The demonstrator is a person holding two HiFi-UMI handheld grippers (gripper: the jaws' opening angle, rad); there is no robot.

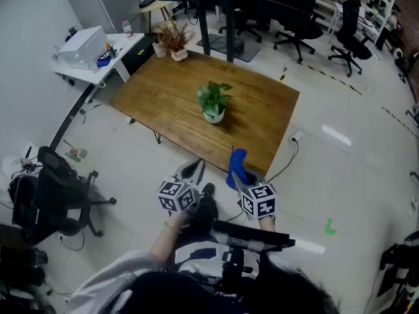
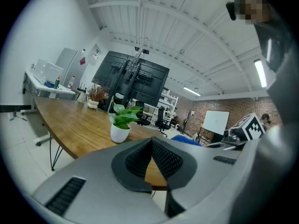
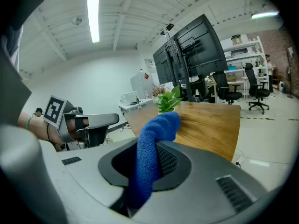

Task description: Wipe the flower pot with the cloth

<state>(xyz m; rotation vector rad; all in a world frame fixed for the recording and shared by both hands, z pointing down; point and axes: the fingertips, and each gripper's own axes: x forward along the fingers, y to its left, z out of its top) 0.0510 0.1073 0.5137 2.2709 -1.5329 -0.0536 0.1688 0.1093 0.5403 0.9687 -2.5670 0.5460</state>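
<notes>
Left gripper [image 2: 151, 143]: jaws together, holding nothing.
Right gripper [image 3: 156, 141]: clamped on blue cloth [image 3: 148, 164].
Flower pot [image 1: 213, 116]: upright, mid wooden table [image 1: 157, 100].

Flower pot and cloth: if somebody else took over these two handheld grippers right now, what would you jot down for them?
Left gripper: jaws together, nothing in them, held off the near edge of the table.
Right gripper: shut on the blue cloth, which sticks out past the jaws.
White flower pot: upright near the table's middle, well clear of both grippers.
Done: cloth is in hand.
Left: bring the cloth to the pot and wipe it; the empty gripper could probably steady it.
</notes>
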